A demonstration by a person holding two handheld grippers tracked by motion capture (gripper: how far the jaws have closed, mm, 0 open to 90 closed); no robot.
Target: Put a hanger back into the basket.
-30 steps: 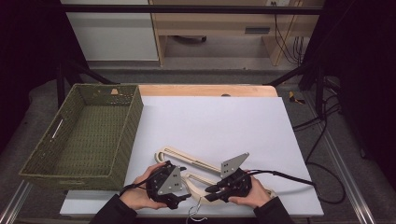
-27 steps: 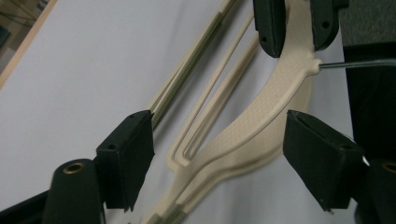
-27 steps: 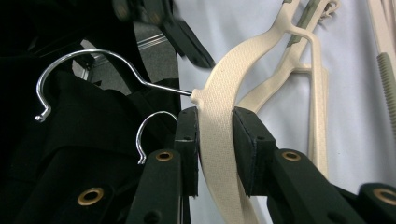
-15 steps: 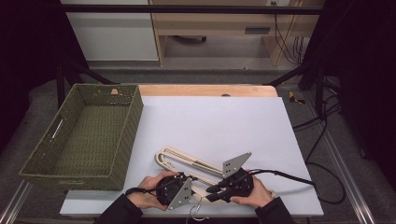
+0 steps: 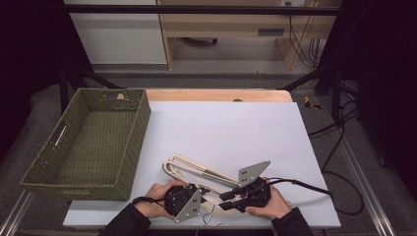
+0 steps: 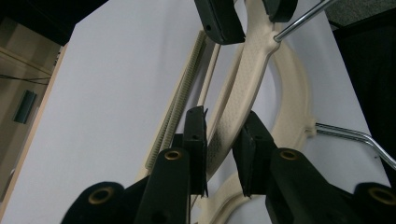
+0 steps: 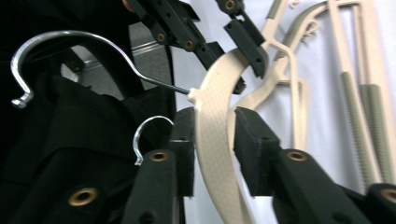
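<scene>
Left gripper view, centre frame: my left gripper [image 6: 223, 156] straddles the top cream hanger's [image 6: 243, 88] arm, jaws just apart; my right gripper [image 7: 214, 149] likewise, lower centre. I judge both should close squarely before lifting it level off the second hanger [image 7: 359, 93].

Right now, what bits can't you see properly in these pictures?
- High view: the hangers' near ends, hidden under the hands and the left gripper and right gripper.
- Left gripper view: the metal hook, cut off by the right edge.
- Right gripper view: whether the jaws squeeze the top hanger; the gap is too close to tell.
</scene>
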